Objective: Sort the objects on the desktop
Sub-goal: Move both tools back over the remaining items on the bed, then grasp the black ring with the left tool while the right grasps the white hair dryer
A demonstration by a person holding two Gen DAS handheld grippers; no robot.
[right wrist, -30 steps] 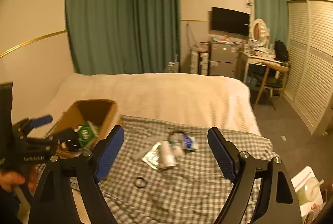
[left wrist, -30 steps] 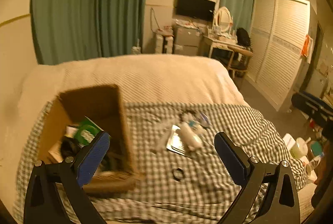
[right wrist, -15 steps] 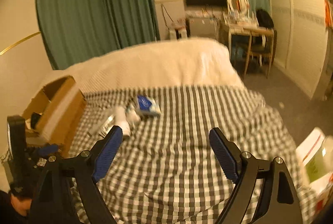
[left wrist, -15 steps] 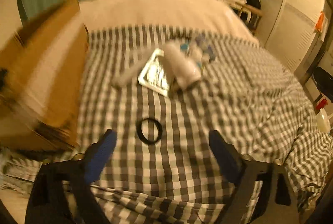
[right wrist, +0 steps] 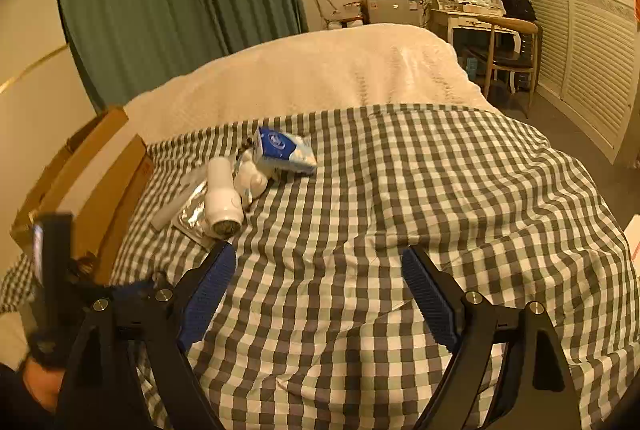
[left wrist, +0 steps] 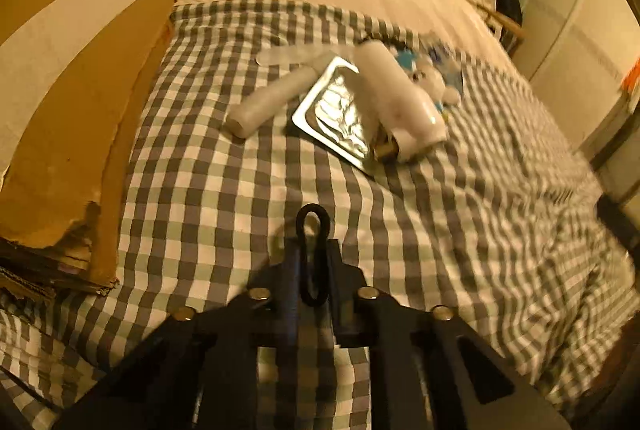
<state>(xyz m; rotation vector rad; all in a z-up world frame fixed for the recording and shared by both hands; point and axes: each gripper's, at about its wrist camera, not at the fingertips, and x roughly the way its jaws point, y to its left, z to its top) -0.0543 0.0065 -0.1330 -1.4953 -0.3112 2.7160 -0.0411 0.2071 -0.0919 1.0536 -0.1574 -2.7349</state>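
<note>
Jaws of your left gripper (left wrist: 313, 262) have just been closing and now pinch the black hair tie (left wrist: 313, 230), squashing the ring into a narrow loop whose long axis runs straight ahead along the fingers, low over the checked bedcover (left wrist: 240, 198). From there the cardboard box (left wrist: 76, 118) stands just to the left, nearer this hand. Your right gripper (right wrist: 318, 294) hangs wide open, empty.

No text can be read; the blue pack (right wrist: 285, 149) at ten o'clock in the right view bears an oval logo, illegible.
</note>
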